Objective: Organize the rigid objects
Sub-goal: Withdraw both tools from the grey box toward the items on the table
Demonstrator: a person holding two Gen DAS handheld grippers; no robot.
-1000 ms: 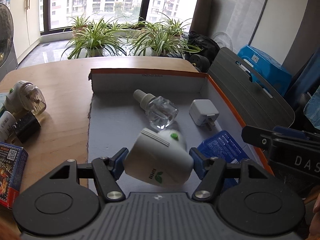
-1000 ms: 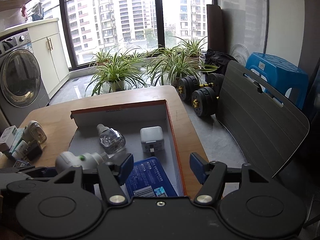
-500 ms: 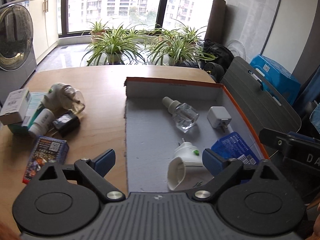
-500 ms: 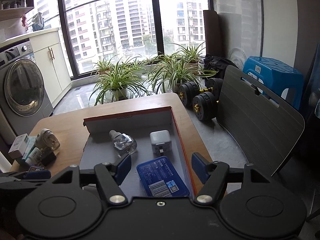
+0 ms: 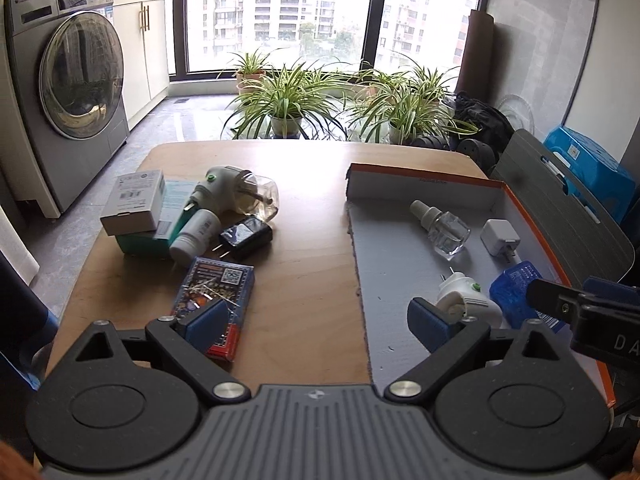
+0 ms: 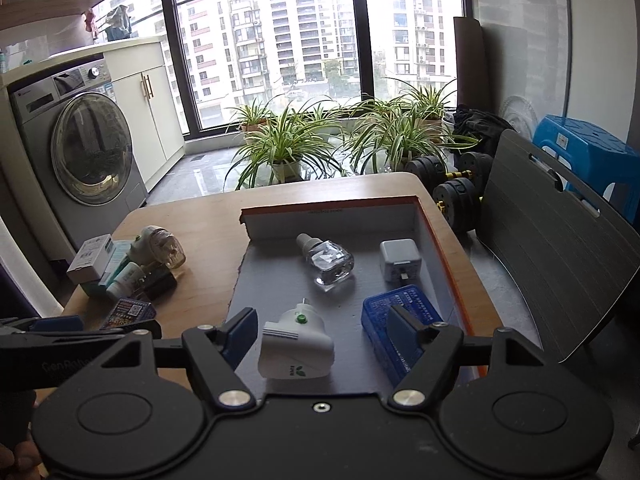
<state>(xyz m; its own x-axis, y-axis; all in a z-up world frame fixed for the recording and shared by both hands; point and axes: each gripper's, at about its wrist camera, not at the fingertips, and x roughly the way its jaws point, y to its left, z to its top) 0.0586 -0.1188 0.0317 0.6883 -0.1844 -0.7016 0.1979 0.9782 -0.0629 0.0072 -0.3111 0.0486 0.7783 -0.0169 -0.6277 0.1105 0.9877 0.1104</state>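
Note:
An orange-rimmed cardboard box (image 5: pixel 420 184) (image 6: pixel 332 210) on the wooden table holds a clear bottle (image 6: pixel 326 260), a white charger (image 6: pixel 400 260), a blue case (image 6: pixel 400 312) and a white plug-in device (image 5: pixel 466 300) (image 6: pixel 296 348) lying on its side. My left gripper (image 5: pixel 318 320) hangs over the table beside the box, its jaws opening with nothing between them. My right gripper (image 6: pixel 322 332) hovers above the box's near end. Its jaws are opening and the plug-in device lies below them, untouched.
Left of the box is a pile: a white carton (image 5: pixel 134 204), a teal carton (image 5: pixel 176 204), a plug-in with its bottle (image 5: pixel 236 196), a small white bottle (image 5: pixel 196 232), a black charger (image 5: pixel 246 236), a colourful card box (image 5: pixel 218 292). A grey chair (image 6: pixel 552 256) stands right.
My left gripper opened and let go of the white plug-in device, which now lies in the box, then drew back and left. My right gripper's jaws widened as it pulled back.

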